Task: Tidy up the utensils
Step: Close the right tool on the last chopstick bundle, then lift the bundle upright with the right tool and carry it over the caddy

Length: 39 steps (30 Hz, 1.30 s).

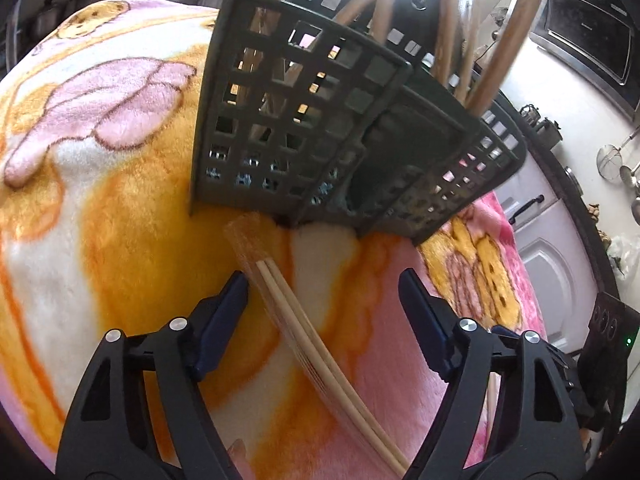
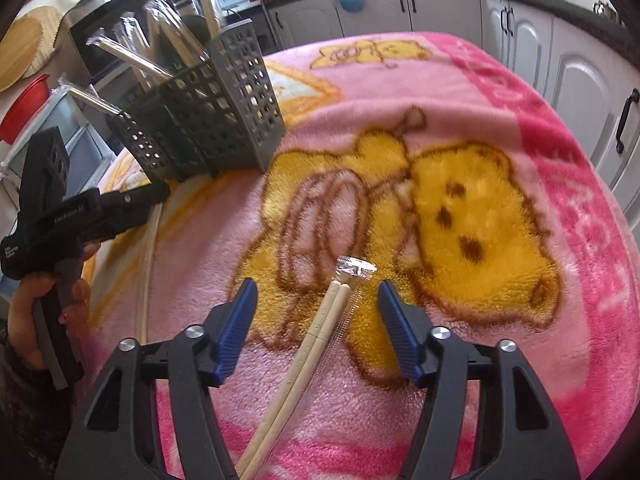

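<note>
"GenRobot AI" — left hand-held gripper

A fleecy blanket in pink, orange-yellow and white is seen, printed with yellow bears outlined in brown. On it, a dark grey caddy pierced with a square-grid pattern is shown, tan wooden sticks rising from it. Pale cream chopsticks in clear wrap are framed by blue-padded black grippers. White cabinets with black handles are visible at the far right.
</note>
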### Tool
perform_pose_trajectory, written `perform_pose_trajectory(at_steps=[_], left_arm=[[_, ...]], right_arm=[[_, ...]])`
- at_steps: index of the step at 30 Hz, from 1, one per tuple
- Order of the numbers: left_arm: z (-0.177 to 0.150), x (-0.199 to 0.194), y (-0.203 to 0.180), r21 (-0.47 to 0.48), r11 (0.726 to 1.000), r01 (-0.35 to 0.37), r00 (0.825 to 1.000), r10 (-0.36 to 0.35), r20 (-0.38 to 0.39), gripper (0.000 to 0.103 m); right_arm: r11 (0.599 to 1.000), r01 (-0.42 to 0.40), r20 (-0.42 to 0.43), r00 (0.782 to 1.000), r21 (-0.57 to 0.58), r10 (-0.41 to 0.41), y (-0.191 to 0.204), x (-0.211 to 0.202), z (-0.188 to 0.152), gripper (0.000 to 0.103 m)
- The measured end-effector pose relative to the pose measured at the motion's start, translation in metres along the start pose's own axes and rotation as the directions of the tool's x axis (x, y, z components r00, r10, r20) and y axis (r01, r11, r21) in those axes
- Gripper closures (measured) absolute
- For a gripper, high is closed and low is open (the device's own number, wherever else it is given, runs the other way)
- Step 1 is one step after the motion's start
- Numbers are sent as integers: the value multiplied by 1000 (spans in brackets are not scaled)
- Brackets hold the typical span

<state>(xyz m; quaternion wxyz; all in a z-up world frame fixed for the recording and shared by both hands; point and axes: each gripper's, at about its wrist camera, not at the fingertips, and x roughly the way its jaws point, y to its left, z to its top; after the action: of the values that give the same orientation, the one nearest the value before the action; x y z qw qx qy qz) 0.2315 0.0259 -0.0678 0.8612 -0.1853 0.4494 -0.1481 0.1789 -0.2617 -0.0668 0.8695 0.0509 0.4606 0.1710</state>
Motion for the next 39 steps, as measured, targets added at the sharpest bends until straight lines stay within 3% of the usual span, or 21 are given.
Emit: perform_pose_trajectory(at_steps=[3, 5, 8, 11, 13, 19, 25, 30, 39], left_arm=[[2, 1, 1, -7, 1000, -14, 1000, 14, 8, 42], [4, 2, 3, -12, 999, -41, 999, 41, 17, 59], [7, 2, 9, -28, 998, -63, 998, 64, 18, 76], [8, 3, 16, -34, 997, -74, 997, 75, 22, 88], [8, 2, 19, -32, 997, -76, 997, 77, 24, 90], [9, 2, 23, -31, 997, -69, 997, 70, 21, 95], [7, -9, 29, -56, 998, -15, 999, 17, 27, 98], [7, -37, 16, -24, 999, 48, 995, -45, 90, 99], [12, -91, -21, 82, 990, 116, 971, -130, 202, 100]], right_arm=[[1000, 13, -2, 1000, 1, -13, -2, 4, 2, 52], [1000, 20, 1, 1000, 3, -20, -2, 6, 3, 61], [999, 34, 6, 999, -7, -34, -3, 7, 4, 77], [999, 32, 10, 999, -14, -32, -3, 9, 5, 84], [1000, 8, 11, 1000, -16, -8, -2, 9, 6, 91], [998, -58, 19, 998, -28, 58, 9, 7, 6, 95], [990, -112, 44, 992, -87, 116, 32, -2, 10, 95], [980, -145, 62, 986, -137, 155, 50, -13, 16, 96], [956, -181, 109, 972, -231, 210, 82, -40, 29, 97]])
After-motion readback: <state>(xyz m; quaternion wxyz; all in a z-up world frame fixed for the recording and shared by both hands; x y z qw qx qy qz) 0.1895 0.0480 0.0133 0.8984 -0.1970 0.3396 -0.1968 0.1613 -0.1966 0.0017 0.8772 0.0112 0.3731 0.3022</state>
